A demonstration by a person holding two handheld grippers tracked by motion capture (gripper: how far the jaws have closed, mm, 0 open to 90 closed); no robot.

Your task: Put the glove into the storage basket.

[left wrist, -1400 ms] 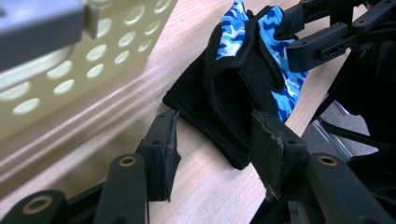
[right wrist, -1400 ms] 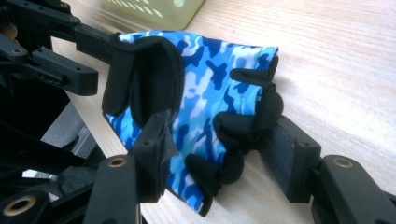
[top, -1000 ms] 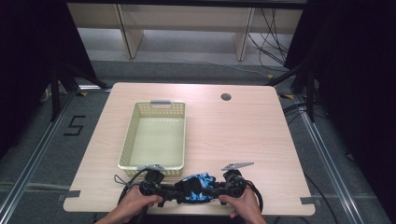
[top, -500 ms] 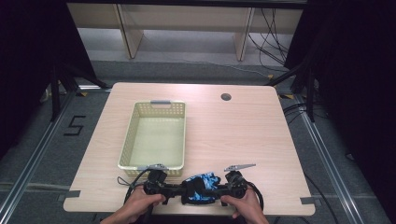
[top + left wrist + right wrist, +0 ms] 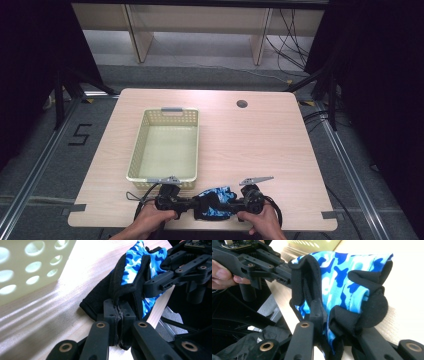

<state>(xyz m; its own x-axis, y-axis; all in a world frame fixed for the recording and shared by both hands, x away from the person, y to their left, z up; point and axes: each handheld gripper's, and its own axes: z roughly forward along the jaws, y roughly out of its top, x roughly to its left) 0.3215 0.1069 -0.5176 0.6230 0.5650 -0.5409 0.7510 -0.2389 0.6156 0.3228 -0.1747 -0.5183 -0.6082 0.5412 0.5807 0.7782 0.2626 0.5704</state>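
A blue camouflage and black glove (image 5: 215, 201) is held at the near edge of the wooden table (image 5: 260, 150), between the two grippers and just in front of the pale yellow perforated basket (image 5: 166, 150). The left gripper (image 5: 119, 312) is seen with its jaws pressed together on a black hem of the glove; only a thin fold of fabric is pinched between the pads, and the jaws have just been closing onto it. In the high view this gripper (image 5: 186, 203) lies level at the glove's left side, gripped by the person's left hand (image 5: 152, 220). The right gripper (image 5: 325, 315) is clamped on the opposite side of the glove, where bunched black and blue fabric is squeezed between its jaws; these too have just been closing, with the cloth between them. In the high view the right gripper (image 5: 235, 204) is held by the right hand (image 5: 261, 222) and faces the left one across the glove. The glove is crumpled and raised slightly between the two grips, with part of it touching the table near the edge. The basket is seen just beyond the glove, near it but apart.
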